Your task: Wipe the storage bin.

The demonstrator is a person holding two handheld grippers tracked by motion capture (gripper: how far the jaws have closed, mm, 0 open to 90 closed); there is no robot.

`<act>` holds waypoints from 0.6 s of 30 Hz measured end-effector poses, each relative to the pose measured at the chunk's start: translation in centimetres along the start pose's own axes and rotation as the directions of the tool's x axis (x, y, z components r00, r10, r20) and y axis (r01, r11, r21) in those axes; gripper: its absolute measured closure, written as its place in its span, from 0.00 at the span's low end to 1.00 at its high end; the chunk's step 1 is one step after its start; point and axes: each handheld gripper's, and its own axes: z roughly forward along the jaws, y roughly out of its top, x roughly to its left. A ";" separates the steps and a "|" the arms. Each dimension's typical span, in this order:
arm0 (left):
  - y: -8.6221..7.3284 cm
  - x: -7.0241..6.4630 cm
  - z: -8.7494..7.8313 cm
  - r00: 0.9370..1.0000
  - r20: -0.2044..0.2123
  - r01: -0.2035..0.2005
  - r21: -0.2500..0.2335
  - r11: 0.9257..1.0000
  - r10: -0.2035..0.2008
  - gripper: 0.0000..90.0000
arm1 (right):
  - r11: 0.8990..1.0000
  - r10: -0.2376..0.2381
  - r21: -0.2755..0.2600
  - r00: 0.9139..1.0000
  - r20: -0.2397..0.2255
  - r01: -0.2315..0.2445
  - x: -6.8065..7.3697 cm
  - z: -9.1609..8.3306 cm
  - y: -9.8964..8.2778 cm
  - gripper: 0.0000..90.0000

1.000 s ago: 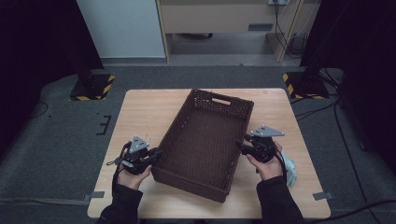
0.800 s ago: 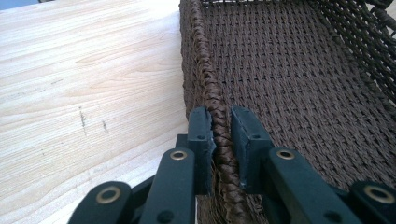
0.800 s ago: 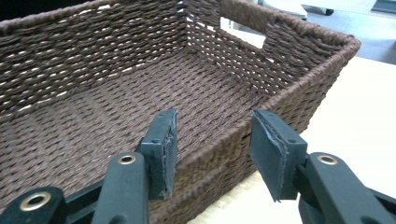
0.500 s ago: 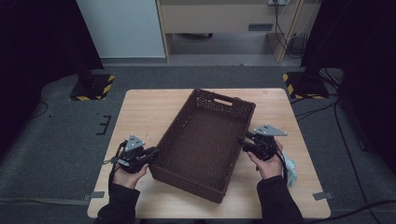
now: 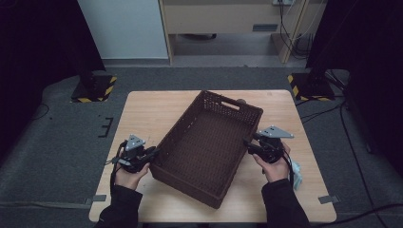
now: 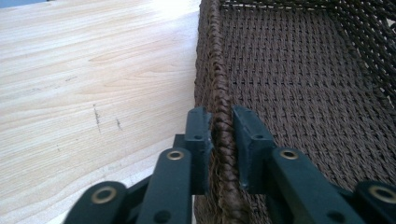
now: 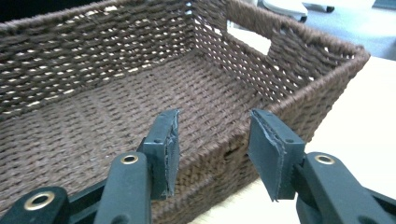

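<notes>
Partly hidden between left gripper [image 6: 223, 128] jaws: basket [image 6: 299, 70] rim.

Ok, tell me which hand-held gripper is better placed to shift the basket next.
Left, probably. The left hand-held gripper is clamped on the basket rim, one jaw on each side. The right hand-held gripper has just been opening; its jaws straddle the opposite rim with gaps, not pressing it.

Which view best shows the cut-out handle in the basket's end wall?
The right gripper view: the cut-out handle sits large and open in the far end wall of the basket. The high view shows it as a small slot. The left gripper view shows the basket's rim and floor, not the handle.
</notes>
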 end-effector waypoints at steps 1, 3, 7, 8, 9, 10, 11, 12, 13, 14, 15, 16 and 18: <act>-0.1 -0.1 -0.2 1.000 0.004 -0.002 0.002 1.000 0.002 0.81 | 1.000 0.003 0.003 1.000 0.001 -0.003 -0.1 0.2 -0.2 0.60; -0.2 -0.3 -0.5 1.000 0.001 -0.009 0.007 1.000 0.009 0.80 | 1.000 0.017 -0.007 1.000 -0.013 -0.017 -0.2 0.3 -0.3 0.61; -0.3 0.0 -0.3 1.000 -0.015 0.006 0.021 1.000 -0.006 0.83 | 1.000 0.019 0.006 0.999 -0.033 -0.019 -0.2 0.3 -0.3 0.62; -0.3 0.2 -0.3 1.000 -0.007 0.017 0.017 1.000 -0.017 0.83 | 1.000 0.022 0.009 0.999 -0.036 -0.022 -0.1 0.3 -0.3 0.62; -0.3 0.3 -0.2 1.000 -0.014 0.018 0.013 1.000 -0.018 0.83 | 1.000 0.015 0.015 0.999 -0.038 -0.014 -0.1 0.2 -0.3 0.62; -0.3 0.4 -0.2 1.000 -0.019 0.019 0.010 1.000 -0.019 0.83 | 1.000 0.022 0.016 0.999 -0.043 -0.021 -0.1 0.2 -0.3 0.62; -0.2 0.4 -0.2 1.000 -0.023 0.018 0.008 1.000 -0.018 0.84 | 0.999 0.019 0.027 0.999 -0.049 -0.018 -0.1 0.1 -0.2 0.62; -0.1 0.6 -0.1 0.999 -0.030 0.015 0.003 1.000 -0.015 0.84 | 0.999 0.019 0.031 0.999 -0.051 -0.018 0.0 0.0 -0.2 0.62; -0.1 0.7 0.0 0.999 -0.033 0.016 0.007 1.000 -0.016 0.84 | 0.999 0.021 0.038 0.998 -0.054 -0.019 0.1 -0.1 -0.1 0.62; -0.1 0.8 0.0 0.999 -0.033 0.018 0.005 1.000 -0.017 0.84 | 0.999 0.014 0.045 0.998 -0.056 -0.012 0.1 -0.2 0.0 0.62; -0.1 0.9 0.1 0.999 -0.029 0.022 0.001 1.000 -0.022 0.84 | 0.999 0.011 0.051 0.998 -0.061 -0.008 0.1 -0.2 0.1 0.63; -0.1 1.0 0.0 1.000 -0.021 0.021 -0.005 1.000 -0.022 0.84 | 0.999 0.010 0.043 0.999 -0.053 -0.008 0.1 -0.3 0.2 0.65; -0.2 0.9 -0.2 1.000 -0.017 0.016 -0.006 1.000 -0.016 0.83 | 1.000 -0.014 -0.001 1.000 -0.006 0.014 0.2 -0.5 0.2 0.60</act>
